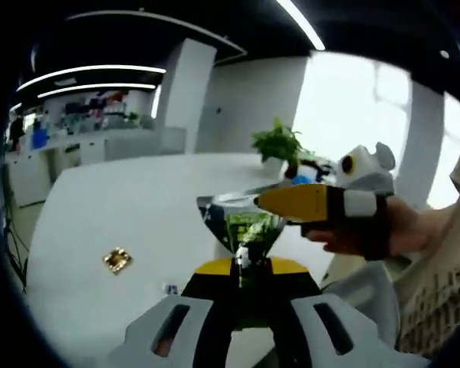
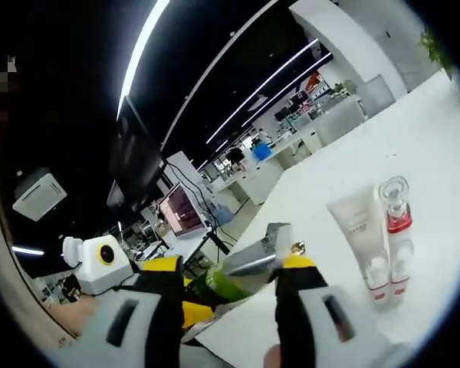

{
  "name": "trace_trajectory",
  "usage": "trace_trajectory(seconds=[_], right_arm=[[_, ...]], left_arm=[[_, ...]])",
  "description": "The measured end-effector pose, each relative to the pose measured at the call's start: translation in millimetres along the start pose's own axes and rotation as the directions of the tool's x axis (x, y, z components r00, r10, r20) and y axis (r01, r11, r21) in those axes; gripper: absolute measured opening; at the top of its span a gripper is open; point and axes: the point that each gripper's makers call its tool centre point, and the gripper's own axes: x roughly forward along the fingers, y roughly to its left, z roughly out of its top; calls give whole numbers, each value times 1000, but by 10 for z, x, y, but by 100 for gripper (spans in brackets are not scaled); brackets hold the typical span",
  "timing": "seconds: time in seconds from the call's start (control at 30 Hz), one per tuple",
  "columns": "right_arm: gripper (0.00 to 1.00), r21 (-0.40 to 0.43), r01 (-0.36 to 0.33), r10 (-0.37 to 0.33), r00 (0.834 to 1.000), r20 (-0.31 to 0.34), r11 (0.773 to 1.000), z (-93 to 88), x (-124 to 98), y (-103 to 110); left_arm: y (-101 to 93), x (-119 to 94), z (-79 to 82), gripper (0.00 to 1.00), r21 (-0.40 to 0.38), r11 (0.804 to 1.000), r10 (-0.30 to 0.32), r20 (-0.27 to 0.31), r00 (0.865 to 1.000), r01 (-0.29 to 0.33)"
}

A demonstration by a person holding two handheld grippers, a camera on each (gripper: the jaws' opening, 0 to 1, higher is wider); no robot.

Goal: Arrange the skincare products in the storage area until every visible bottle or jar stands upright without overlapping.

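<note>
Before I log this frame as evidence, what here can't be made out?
- Left gripper view: the green tube's label is blurred, and its lower end is hidden behind the left gripper.
- Left gripper view: the small gold item is too small to identify.
- Right gripper view: print on the white tube is too small to read.

The right gripper (image 2: 228, 295) holds a green and silver tube (image 2: 241, 272) between its jaws. On the white table (image 2: 414, 138), a white tube (image 2: 360, 230) lies beside a red-banded clear bottle (image 2: 397, 222).
</note>
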Motion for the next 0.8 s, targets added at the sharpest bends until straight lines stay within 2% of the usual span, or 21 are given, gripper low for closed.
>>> trace_trajectory(seconds=[0.03,0.07,0.13,0.3,0.37,0.47,0.53,0.6,0.7,0.77,0.8], right_arm=[[20,4,10,-10,1000,9,1000,8,-18,-33],[17,52,-8,6,1000,24,999,22,-21,1],[13,69,-49,46,998,38,996,22,-44,85],[9,87,-64,60,997,47,994,38,-100,120],[7,107,-72,67,997,49,992,47,-121,125],[3,106,-73,69,997,46,992,44,-155,128],[2,120,-89,85,995,44,989,54,-175,134],[2,143,-110,105,994,42,984,74,-195,159],[1,142,-175,173,985,25,974,122,-217,275],[1,126,-224,225,974,1,966,139,-237,371],[1,125,-261,265,964,-19,957,140,-253,436]], left_arm=[[3,5,-15,12,3,1000,-2,-3,1000,2],[-10,19,-34,12,3,1000,-7,-9,1000,7],[-41,32,-35,13,12,1000,-12,-9,1000,12],[-68,46,-39,20,31,999,-29,-11,1000,29],[-82,50,-42,31,45,998,-40,-13,999,41],[-95,65,-66,56,56,997,-58,-24,998,59],[-69,60,-133,61,35,997,-72,-56,996,74],[-63,43,-145,65,-20,995,-101,-50,994,100],[-61,-10,-114,70,-45,990,-136,-36,990,134],[-140,-50,-65,72,-85,975,-206,-18,978,203],[-186,-77,-21,72,-116,963,-246,-2,969,244]])
